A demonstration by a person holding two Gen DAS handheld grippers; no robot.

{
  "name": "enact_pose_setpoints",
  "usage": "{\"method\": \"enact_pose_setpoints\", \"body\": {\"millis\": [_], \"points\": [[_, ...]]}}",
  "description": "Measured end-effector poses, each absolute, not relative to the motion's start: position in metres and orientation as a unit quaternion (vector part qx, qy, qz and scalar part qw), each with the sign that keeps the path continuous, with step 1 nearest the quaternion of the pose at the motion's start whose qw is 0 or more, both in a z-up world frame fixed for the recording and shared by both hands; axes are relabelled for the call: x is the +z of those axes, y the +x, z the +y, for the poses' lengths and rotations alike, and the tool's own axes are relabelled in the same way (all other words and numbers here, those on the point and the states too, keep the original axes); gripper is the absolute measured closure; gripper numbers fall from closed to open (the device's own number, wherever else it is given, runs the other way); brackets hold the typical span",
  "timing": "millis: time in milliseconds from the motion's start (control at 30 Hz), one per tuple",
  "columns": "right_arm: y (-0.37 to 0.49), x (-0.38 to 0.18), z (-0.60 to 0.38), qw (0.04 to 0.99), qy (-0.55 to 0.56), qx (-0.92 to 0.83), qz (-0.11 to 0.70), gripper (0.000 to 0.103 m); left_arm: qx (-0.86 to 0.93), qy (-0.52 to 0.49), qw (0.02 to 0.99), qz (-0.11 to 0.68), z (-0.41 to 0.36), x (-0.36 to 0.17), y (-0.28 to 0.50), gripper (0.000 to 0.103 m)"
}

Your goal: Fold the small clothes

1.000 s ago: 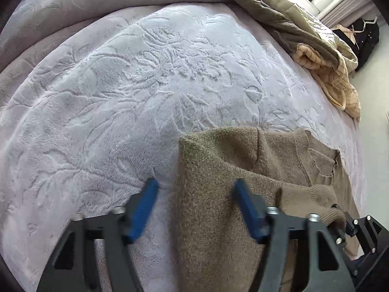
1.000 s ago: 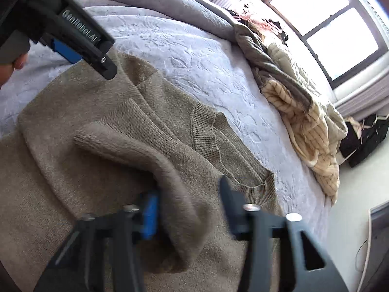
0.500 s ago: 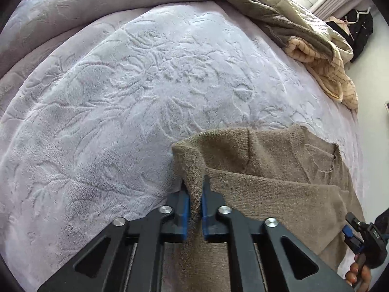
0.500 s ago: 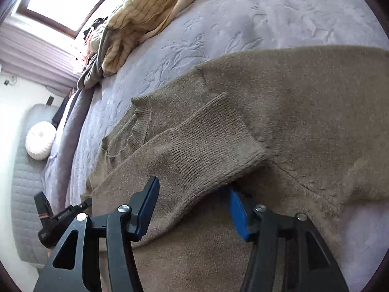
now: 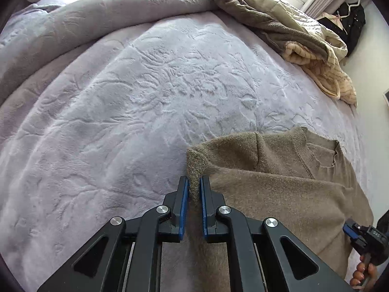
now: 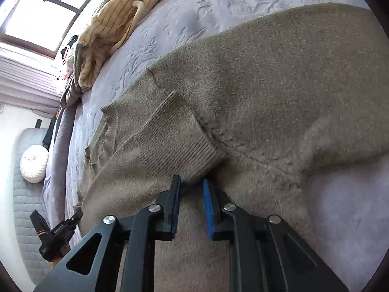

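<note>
The left gripper was clamped on a raised fold of the brown sweater, lower centre, on the lilac bedspread; the right gripper had just been closing, fingers apart around the ribbed cuff.

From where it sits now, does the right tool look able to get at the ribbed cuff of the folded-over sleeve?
Probably yes. The right tool has been closing, its tips at the ribbed cuff of the brown knitted sweater, with nothing lying between.
</note>
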State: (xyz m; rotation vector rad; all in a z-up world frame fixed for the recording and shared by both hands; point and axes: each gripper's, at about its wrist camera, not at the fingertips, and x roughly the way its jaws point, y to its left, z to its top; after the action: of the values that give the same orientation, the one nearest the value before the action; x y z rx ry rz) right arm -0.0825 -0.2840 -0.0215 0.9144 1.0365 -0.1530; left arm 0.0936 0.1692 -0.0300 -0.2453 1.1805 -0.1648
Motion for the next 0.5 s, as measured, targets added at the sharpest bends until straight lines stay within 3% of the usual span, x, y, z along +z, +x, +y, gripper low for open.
{"method": "enact_pose_setpoints", "body": {"millis": [33,67,267,500], "points": [[-0.084,-0.019,-0.273,0.762,0.435,-0.035,0.478,0.058,-0.071,-0.107,0.822,0.554,0.172,-0.025,0.09,0.093],[-0.083,-0.018,-0.26,0.755,0.447,-0.006,0.479,0.055,-0.062,-0.098,0.824,0.554,0.174,-0.021,0.085,0.093],[-0.065,-0.043,-0.117,0.684,0.478,0.162,0.527,0.055,-0.02,-0.087,0.823,0.562,0.198,-0.014,0.047,0.093],[-0.02,-0.064,-0.022,0.684,0.48,0.186,0.517,0.056,0.002,-0.076,0.816,0.574,0.219,-0.024,0.006,0.093]]}}
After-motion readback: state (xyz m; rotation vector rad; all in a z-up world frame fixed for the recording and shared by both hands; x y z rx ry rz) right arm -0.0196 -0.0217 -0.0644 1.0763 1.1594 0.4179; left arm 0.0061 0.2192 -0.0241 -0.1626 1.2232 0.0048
